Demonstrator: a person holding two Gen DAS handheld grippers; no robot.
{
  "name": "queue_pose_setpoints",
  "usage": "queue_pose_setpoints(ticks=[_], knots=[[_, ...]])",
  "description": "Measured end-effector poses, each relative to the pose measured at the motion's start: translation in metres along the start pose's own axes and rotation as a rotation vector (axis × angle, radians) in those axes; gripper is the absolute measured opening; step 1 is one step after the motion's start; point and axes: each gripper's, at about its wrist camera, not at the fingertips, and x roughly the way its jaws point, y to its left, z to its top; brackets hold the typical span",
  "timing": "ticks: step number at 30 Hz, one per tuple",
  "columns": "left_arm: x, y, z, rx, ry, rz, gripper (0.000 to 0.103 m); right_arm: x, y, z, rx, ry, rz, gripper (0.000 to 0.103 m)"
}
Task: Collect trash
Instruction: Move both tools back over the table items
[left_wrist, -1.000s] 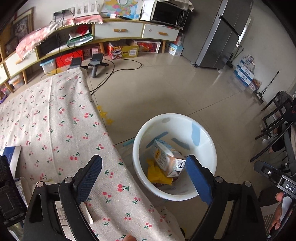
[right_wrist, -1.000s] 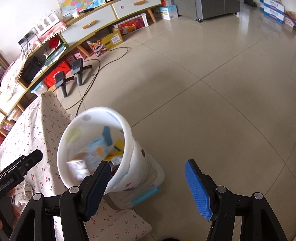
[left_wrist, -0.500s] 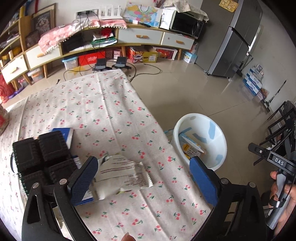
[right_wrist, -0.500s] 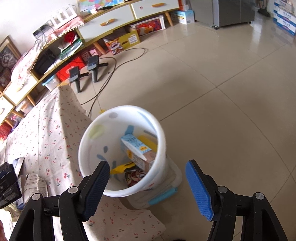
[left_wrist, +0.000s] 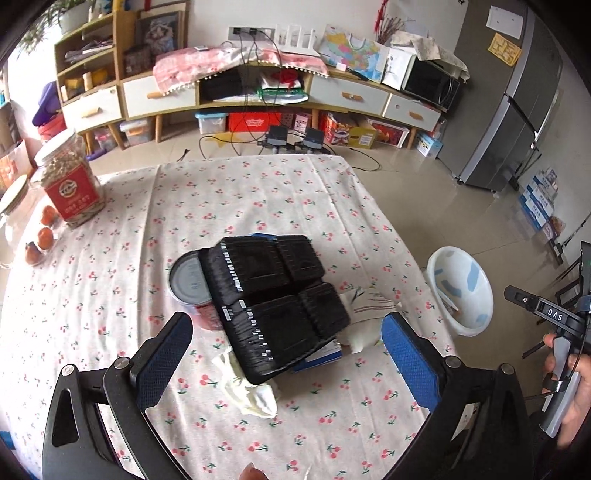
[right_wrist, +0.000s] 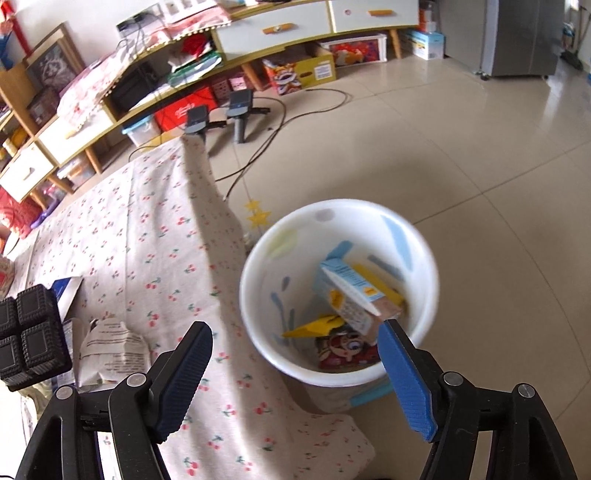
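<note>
Sitting on the tiled floor beside the cherry-print tablecloth (right_wrist: 155, 236): a round white plastic bin (right_wrist: 258, 332), holding a pale blue carton (right_wrist: 354, 291), a yellow wrapper (right_wrist: 314, 326) and a glossy cartoon-printed packet (right_wrist: 341, 354). Lying on the cloth — a ribbed black four-compartment plastic tray (left_wrist: 273, 299), leaning on a red tin can (left_wrist: 192, 291), over crumpled white paper (left_wrist: 251, 391). Hovering wide apart, jaws just opening, gripping nothing: left gripper (left_wrist: 284, 362) above the tray, right gripper (right_wrist: 295, 373) over the bin's edge.
</note>
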Motion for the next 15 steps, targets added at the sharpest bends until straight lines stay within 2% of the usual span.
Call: queue_pose_setpoints(ticks=[8,15], knots=[[-0.010,0.070,-0.013,-0.111,-0.022,0.031,0.103,0.017,0.066,-0.005,-0.107,0.026,0.027,0.079],[-0.005,0.128,-0.035,-0.230,0.006,0.077,0.103,0.043,0.121,-0.013,-0.182,0.080,0.074,0.079]])
